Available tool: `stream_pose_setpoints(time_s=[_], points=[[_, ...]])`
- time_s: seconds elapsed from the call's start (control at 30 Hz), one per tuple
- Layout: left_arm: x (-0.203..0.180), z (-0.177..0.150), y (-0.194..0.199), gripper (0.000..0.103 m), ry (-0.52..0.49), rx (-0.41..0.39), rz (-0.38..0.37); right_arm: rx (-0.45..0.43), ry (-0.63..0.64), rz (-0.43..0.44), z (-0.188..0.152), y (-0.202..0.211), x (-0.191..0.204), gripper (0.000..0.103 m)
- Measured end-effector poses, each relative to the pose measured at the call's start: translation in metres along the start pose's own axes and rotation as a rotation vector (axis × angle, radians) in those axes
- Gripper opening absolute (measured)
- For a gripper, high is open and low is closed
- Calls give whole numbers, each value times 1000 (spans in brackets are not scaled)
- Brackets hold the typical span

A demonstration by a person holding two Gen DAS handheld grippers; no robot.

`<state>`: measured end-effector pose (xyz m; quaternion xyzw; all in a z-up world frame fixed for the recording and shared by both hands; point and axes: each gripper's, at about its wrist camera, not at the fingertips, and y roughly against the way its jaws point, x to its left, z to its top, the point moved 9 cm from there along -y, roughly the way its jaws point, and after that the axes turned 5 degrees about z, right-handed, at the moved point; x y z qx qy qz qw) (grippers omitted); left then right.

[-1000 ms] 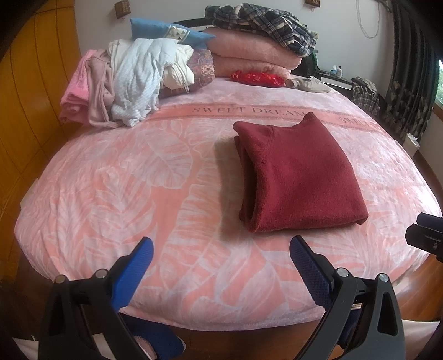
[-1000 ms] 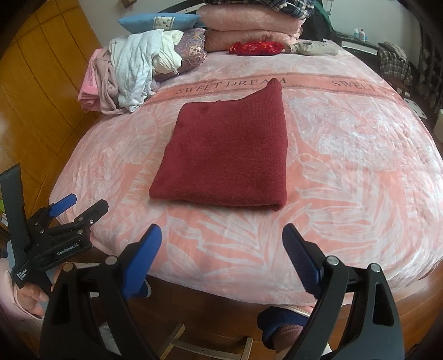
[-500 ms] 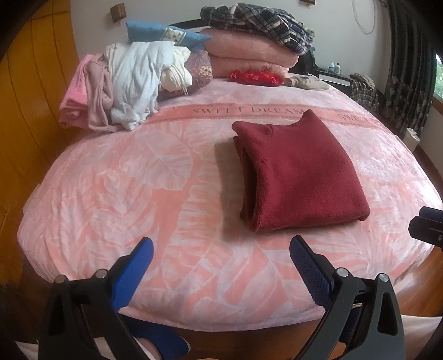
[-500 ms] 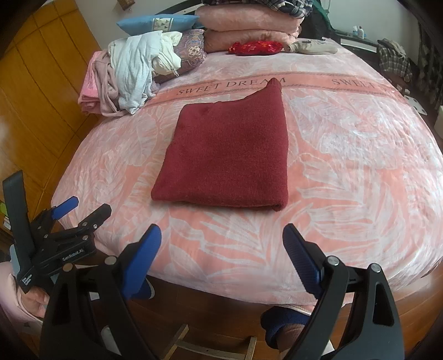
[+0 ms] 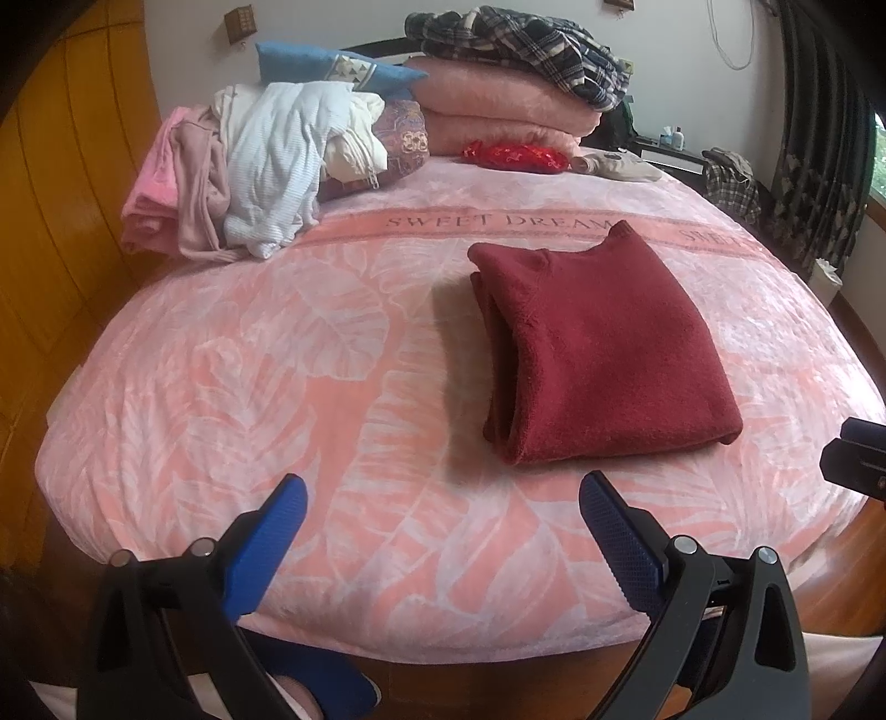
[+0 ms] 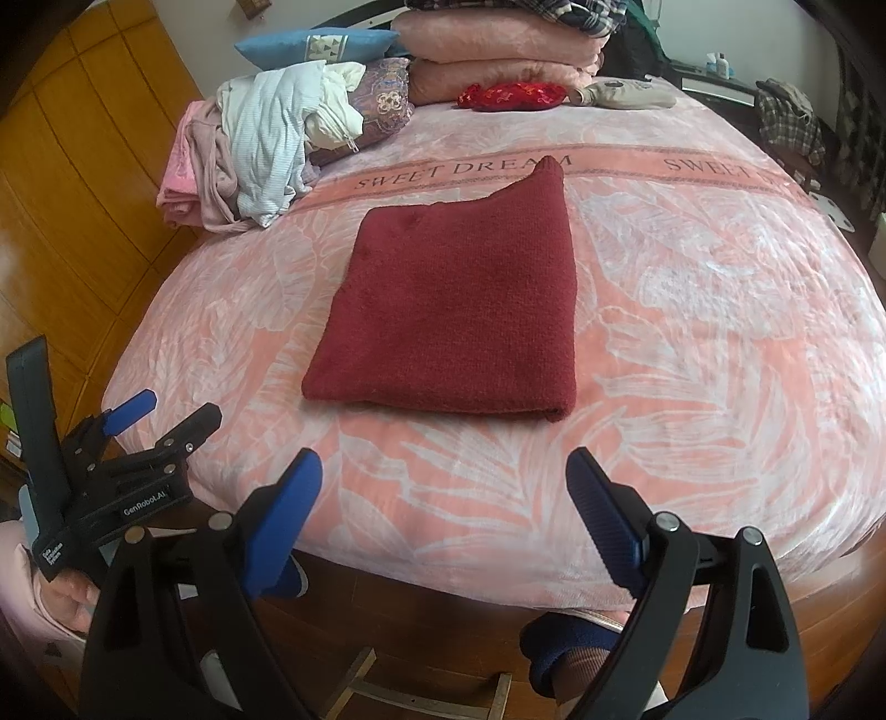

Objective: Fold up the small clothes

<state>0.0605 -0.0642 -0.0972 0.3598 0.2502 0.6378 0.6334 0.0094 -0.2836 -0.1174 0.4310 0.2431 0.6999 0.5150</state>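
A bed covered by a pink leaf-patterned blanket fills most of both views, with a darker band reading "SWEET DREAM" running across its upper part. A folded dark red sweater lies flat on the blanket, right of centre in the left wrist view and at the centre of the right wrist view, one corner reaching onto the lettered band.

At the upper left, a loose heap of white and pink clothes rests against a blue pillow. Stacked pink blankets at top centre carry a plaid garment, and a small red cloth item, perhaps a pouch, lies in front of them. Orange wooden panelling lines the left edge; dark curtains hang at the right.

The left gripper stands wide open at the lower edge, above the blanket's near border and holding nothing. The right gripper is likewise spread wide and empty, short of the sweater.
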Motion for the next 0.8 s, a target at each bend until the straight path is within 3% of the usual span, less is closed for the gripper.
stream_pose_setpoints(time_s=[0.8], points=[[0, 1, 1, 99, 13, -3, -20, 11, -1, 5, -2, -4, -2, 90]])
